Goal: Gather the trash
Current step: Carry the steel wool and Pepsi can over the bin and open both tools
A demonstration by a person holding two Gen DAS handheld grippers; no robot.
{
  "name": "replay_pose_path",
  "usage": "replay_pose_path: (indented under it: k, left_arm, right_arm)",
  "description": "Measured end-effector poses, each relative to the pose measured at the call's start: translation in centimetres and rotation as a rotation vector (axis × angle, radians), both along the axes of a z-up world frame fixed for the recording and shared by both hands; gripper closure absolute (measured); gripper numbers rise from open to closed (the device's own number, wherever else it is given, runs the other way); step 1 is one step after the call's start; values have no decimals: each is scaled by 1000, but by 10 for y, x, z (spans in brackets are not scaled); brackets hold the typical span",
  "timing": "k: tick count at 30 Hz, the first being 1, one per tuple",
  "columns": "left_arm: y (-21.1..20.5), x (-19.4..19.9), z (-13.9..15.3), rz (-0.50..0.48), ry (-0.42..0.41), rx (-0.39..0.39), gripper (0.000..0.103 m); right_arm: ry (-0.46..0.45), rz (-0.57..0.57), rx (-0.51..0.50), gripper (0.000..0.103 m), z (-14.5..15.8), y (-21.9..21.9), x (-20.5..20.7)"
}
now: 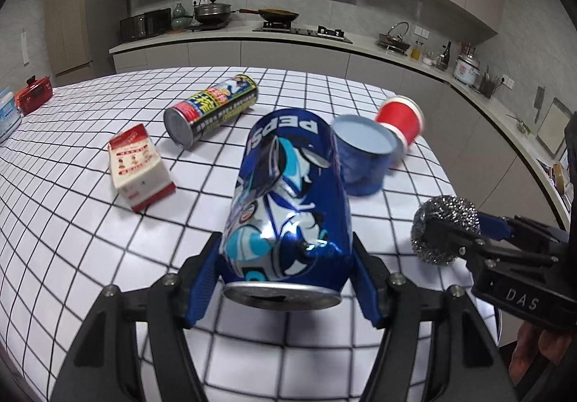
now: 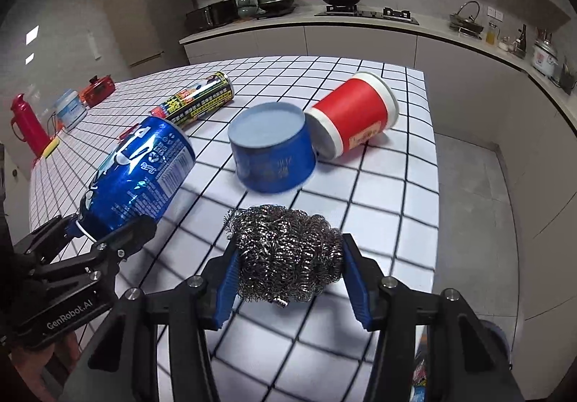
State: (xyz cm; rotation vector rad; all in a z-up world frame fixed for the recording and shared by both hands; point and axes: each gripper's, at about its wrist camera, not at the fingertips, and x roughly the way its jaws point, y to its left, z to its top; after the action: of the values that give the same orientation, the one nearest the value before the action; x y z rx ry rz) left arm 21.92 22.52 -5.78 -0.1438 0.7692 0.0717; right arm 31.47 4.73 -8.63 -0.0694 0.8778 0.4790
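While my left gripper (image 1: 285, 279) clamps the dented blue Pepsi can (image 1: 288, 200) at centre frame, my right gripper (image 2: 288, 279) squeezes the silvery steel-wool scrubber (image 2: 285, 254) — both held above the black-gridded white tablecloth (image 1: 72, 221), blue tub (image 2: 272, 145) mid-frame beyond.

Two close wrist views angled down over the same checked table (image 1: 90, 221), kitchen counter (image 2: 360, 25) beyond.

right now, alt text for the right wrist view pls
The right gripper clamps a silvery steel-wool scrubber above the black-gridded white tablecloth. At left, the left gripper holds a dented blue Pepsi can.
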Motion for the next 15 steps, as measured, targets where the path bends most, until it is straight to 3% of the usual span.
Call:
replay_pose_path:
  k: [15]
  left_arm:
    - [-75, -27, 11, -63, -31, -4, 36]
  right_arm:
    - [-39, -46, 16, 49, 23, -78, -34]
